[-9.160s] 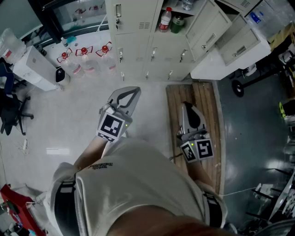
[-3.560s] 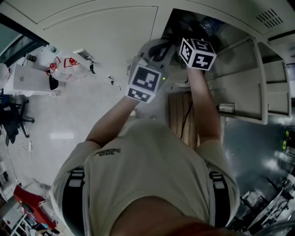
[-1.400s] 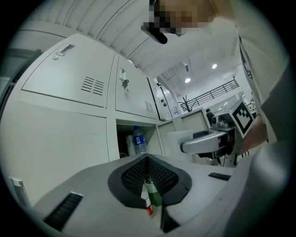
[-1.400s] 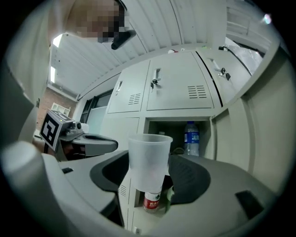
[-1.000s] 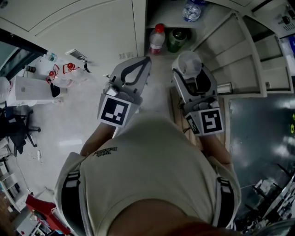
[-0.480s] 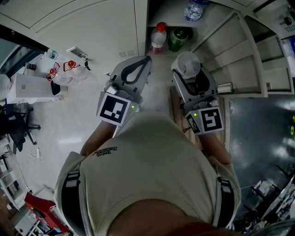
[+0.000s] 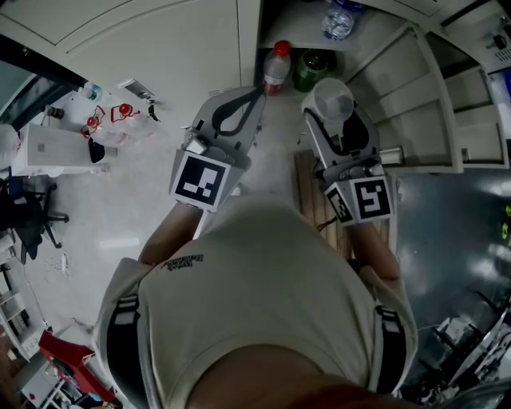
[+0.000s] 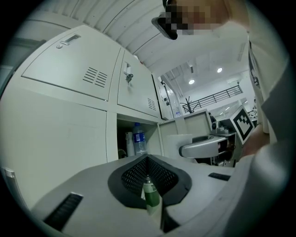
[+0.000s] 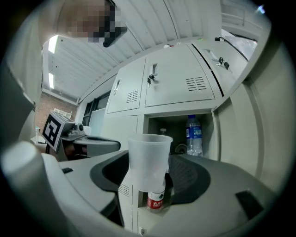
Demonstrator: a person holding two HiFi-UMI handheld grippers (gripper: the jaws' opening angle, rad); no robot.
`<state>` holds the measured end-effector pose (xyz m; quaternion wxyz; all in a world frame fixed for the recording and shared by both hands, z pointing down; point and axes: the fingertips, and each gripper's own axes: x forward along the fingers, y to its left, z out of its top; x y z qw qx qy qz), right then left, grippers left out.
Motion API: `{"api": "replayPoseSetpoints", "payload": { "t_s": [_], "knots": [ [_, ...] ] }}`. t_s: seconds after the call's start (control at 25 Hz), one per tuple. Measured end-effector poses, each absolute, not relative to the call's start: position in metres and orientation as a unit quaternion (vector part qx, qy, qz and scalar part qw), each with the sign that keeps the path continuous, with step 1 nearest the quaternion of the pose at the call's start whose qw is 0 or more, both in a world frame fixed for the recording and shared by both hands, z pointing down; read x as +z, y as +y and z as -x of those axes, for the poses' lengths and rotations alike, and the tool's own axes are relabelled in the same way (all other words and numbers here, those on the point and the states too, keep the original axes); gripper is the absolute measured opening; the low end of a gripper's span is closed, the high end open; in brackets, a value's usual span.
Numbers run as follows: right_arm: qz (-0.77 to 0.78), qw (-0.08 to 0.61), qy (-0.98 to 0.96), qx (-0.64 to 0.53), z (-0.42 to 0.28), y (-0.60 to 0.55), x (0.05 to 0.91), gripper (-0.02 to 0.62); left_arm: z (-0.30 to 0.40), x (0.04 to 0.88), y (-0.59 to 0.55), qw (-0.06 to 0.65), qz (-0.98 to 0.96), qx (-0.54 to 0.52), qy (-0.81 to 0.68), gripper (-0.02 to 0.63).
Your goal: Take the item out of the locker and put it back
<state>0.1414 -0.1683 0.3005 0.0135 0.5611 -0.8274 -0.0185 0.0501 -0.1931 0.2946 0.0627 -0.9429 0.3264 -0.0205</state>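
Note:
A translucent plastic cup stands upright between the jaws of my right gripper, which is shut on it just in front of the open locker. In the right gripper view the cup fills the middle of the right gripper. Behind it are a red-labelled bottle on the lower shelf and a water bottle above. My left gripper is shut and empty, level with the right one. Through its pads a green bottle shows.
The lower compartment holds a red-capped bottle and a green bottle; a water bottle lies higher up. The open door stands to the right. A wooden pallet lies on the floor below. Shut locker doors are to the left.
Both grippers have edged slightly closer to the open locker. The cup stays in the right gripper, and the left stays shut.

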Motion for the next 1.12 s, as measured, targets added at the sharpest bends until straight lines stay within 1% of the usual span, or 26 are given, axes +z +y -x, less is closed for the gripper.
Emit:
{"api": "replayPoseSetpoints", "payload": {
  "t_s": [0.32,0.64,1.12],
  "knots": [
    [-0.544,0.019,-0.838,-0.035,-0.14,-0.208,0.284,0.272,-0.06,0.282,-0.205,0.072,0.943,-0.018,0.324,0.012],
    [-0.551,0.045,-0.832,-0.043,-0.144,-0.273,0.269,0.272,-0.065,0.264,-0.224,0.099,0.936,-0.02,0.337,0.012],
    [-0.535,0.059,-0.842,-0.025,-0.119,-0.353,0.288,0.272,-0.073,0.266,-0.252,0.102,0.932,-0.02,0.347,0.012]
  ]
}}
